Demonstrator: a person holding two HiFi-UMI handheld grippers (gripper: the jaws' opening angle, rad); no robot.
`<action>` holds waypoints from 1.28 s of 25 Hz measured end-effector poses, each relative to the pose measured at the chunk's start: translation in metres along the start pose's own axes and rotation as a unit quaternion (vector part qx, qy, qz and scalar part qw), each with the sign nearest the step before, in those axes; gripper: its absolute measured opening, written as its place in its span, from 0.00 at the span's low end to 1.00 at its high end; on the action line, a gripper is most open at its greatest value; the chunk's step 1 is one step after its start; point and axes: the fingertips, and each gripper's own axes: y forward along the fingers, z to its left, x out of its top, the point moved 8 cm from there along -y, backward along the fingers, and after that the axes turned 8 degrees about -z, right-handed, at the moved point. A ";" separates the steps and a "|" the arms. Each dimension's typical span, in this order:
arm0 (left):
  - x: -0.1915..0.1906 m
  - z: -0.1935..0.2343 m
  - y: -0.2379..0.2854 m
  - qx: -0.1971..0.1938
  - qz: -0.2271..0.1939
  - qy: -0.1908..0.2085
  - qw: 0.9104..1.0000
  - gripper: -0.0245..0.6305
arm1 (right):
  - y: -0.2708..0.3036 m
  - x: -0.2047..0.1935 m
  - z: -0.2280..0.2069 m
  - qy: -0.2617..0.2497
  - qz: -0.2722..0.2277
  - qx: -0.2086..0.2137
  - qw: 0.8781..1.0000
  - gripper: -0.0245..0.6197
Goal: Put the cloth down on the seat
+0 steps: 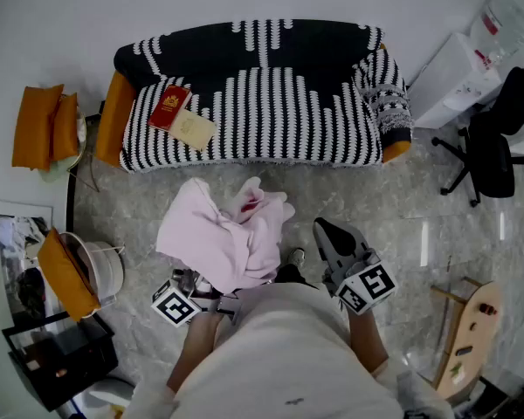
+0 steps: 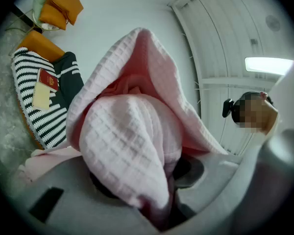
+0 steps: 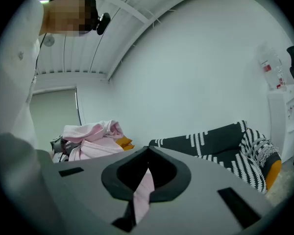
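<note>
A crumpled pink waffle cloth (image 1: pixel 223 234) hangs in a bunch over my left gripper (image 1: pixel 201 288), above the marble floor just in front of the sofa. In the left gripper view the cloth (image 2: pixel 132 131) fills the middle and is pinched between the jaws of the left gripper (image 2: pixel 161 204), which is shut on it. The sofa seat (image 1: pixel 279 120), under a black-and-white striped cover, lies beyond the cloth. My right gripper (image 1: pixel 327 232) stands to the right of the cloth, apart from it. Its jaws point up and the tips meet (image 3: pixel 147 151); a thin pink sliver shows in the slit between them.
A red booklet (image 1: pixel 168 106) and a beige one (image 1: pixel 192 129) lie on the seat's left part. Orange cushions (image 1: pixel 44 125) sit far left, a white bucket (image 1: pixel 105 269) with an orange cushion near left. An office chair (image 1: pixel 493 147) and a white dispenser (image 1: pixel 454 77) stand at the right.
</note>
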 end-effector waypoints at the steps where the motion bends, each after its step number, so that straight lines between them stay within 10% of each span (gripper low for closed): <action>1: -0.003 0.000 -0.001 0.002 -0.008 -0.003 1.000 0.31 | -0.003 0.000 -0.002 -0.002 0.002 -0.001 1.000 0.05; 32: -0.017 0.011 0.009 0.015 0.002 -0.015 1.000 0.31 | -0.012 -0.009 -0.016 0.019 0.005 -0.003 1.000 0.05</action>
